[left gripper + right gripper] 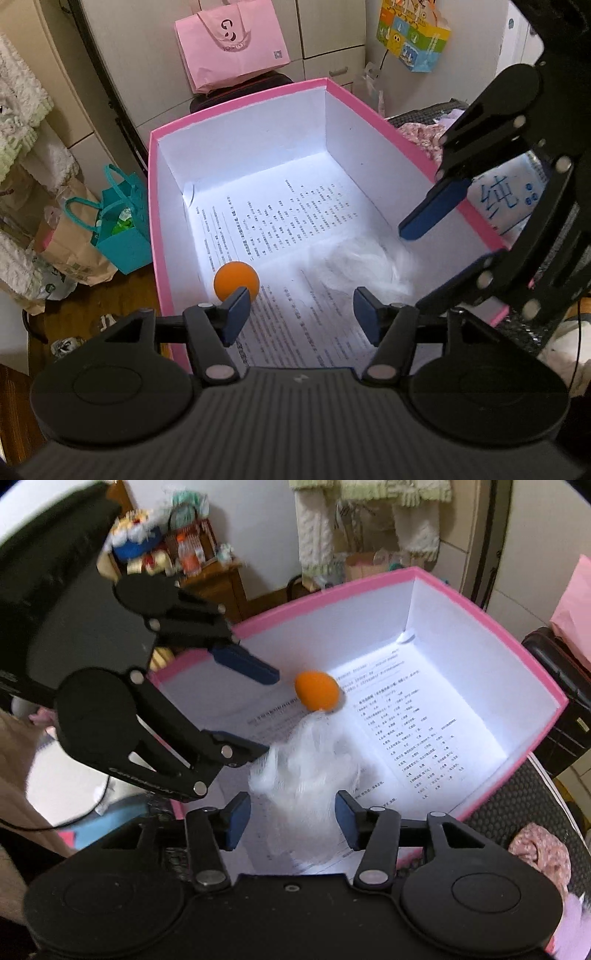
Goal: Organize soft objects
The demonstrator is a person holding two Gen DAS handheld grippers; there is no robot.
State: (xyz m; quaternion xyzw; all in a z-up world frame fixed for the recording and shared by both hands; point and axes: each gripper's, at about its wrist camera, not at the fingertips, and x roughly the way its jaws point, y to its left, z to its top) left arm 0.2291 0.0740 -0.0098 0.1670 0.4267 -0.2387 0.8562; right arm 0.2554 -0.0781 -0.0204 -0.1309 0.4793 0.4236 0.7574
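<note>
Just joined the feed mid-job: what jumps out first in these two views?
The big pink box, white inside and lined with printed sheets, fills both views. An orange ball sits on its floor near one side wall, beside a white gauzy wad. Both grippers hang over the box with jaws apart, gripping nothing.

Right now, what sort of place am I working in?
Most likely a lived-in home room, perhaps a bedroom or storage corner. Paper shopping bags such as the pink gift bag lean against pale cabinet doors, and knitted clothes hang beyond the pink box.
</note>
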